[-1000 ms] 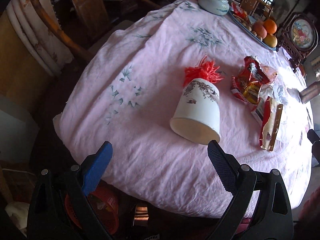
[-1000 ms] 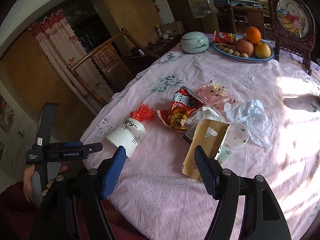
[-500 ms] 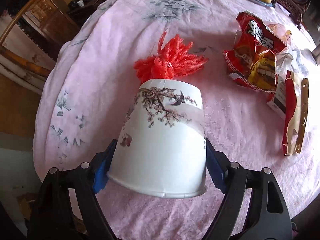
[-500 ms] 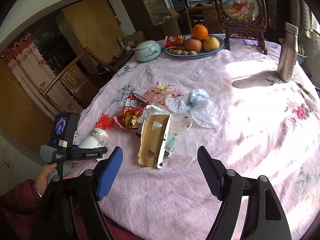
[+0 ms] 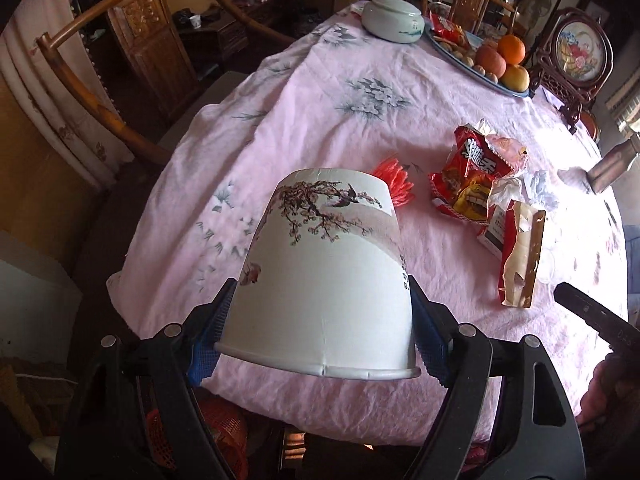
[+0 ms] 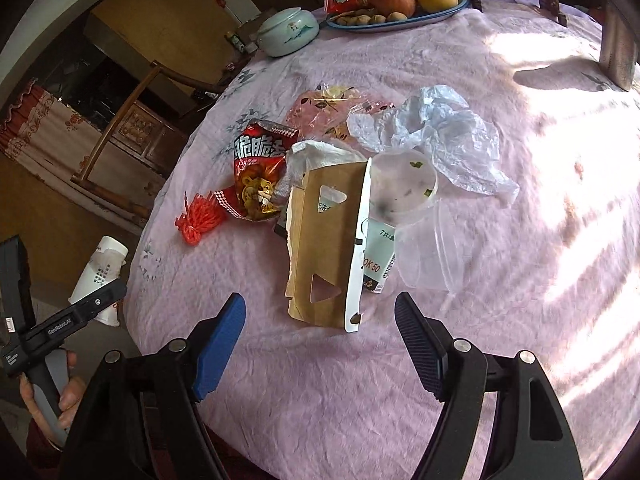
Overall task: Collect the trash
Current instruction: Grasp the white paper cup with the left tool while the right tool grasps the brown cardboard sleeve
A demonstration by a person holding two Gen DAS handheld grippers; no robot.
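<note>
My left gripper [image 5: 320, 312] is shut on a white paper cup [image 5: 324, 280] printed with blossom branches. The cup is upside down, clear of the pink tablecloth [image 5: 320, 112] and near the table's edge. In the right wrist view the same cup [image 6: 100, 264] hangs beside the table. My right gripper [image 6: 320, 304] is open, its fingers on either side of the near end of a torn brown cardboard packet [image 6: 324, 240]; I see no contact. A red snack bag [image 6: 256, 176], a red net tuft [image 6: 196, 220], a clear plastic tub [image 6: 404, 188] and a crumpled plastic bag [image 6: 436, 136] lie beyond.
A fruit plate [image 6: 400, 24] and a lidded ceramic bowl [image 6: 286, 32] stand at the table's far side, a metal bottle [image 6: 618, 52] at the right. A wooden chair [image 5: 148, 48] is at the left. A red basket [image 5: 224, 432] sits under the table edge.
My left gripper closed on the paper cup and lifted it off the cloth, leaving the red tuft behind. The right gripper dropped lower and rolled, coming close over the cardboard packet.
</note>
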